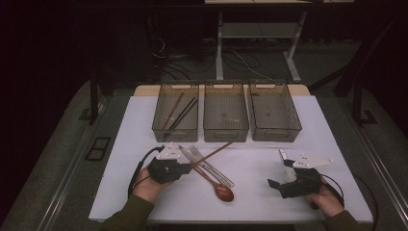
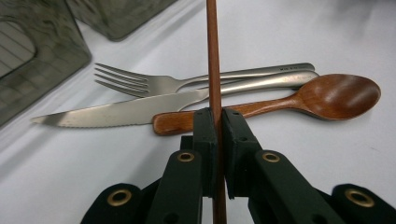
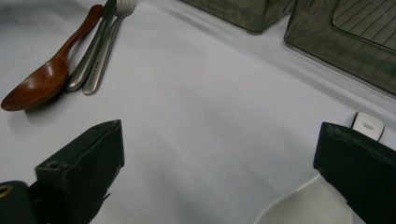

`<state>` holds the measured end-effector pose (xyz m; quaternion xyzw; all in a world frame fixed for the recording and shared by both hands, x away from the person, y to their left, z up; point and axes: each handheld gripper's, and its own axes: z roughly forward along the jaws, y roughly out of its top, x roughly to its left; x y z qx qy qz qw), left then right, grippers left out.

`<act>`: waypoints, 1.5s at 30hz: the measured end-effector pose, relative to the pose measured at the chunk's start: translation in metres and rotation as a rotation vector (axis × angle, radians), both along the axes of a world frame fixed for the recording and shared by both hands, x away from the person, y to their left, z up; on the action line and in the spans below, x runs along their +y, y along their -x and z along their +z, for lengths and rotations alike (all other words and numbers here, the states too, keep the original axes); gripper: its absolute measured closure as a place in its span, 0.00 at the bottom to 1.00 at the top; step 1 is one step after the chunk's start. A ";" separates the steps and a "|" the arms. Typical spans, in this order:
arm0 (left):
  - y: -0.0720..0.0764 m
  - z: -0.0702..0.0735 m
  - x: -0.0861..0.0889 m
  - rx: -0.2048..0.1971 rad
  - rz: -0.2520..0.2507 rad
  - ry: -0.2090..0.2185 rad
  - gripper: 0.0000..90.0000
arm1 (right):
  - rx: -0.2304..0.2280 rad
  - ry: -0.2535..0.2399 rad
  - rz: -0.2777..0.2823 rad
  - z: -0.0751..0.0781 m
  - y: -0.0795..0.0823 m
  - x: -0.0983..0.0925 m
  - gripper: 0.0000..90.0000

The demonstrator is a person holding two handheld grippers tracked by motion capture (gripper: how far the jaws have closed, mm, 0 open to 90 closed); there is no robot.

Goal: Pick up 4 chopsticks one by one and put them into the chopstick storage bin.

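Observation:
My left gripper (image 2: 218, 116) is shut on a thin brown chopstick (image 2: 213, 65), which runs straight up between the pads. In the high view the left gripper (image 1: 188, 167) holds the chopstick (image 1: 216, 151) slanting toward the bins. Under it lie a fork (image 2: 154, 84), a serrated knife (image 2: 121, 112) and a wooden spoon (image 2: 336, 95). My right gripper (image 3: 219, 144) stands open at the table's right (image 1: 281, 174). A white spoon (image 3: 303, 205) lies by its right jaw, untouched, with bare table between the jaws.
Three grey see-through bins stand in a row at the back: the left bin (image 1: 176, 129) holds chopsticks, the middle bin (image 1: 226, 131) and right bin (image 1: 275, 132) look bare. The white table (image 1: 250, 202) ends just in front of both hands.

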<state>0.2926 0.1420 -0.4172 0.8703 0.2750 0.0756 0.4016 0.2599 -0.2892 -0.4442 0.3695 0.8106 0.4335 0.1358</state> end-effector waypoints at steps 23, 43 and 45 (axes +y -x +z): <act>-0.009 0.016 0.024 -0.022 0.054 0.054 0.93 | 0.000 0.003 0.002 0.000 -0.001 0.000 0.02; -0.027 0.028 0.036 -0.026 0.092 0.069 0.93 | 0.000 0.004 0.001 -0.001 -0.001 0.000 0.02; -0.029 0.029 0.036 -0.024 0.095 0.069 0.94 | 0.000 0.003 0.000 -0.001 -0.001 0.000 0.02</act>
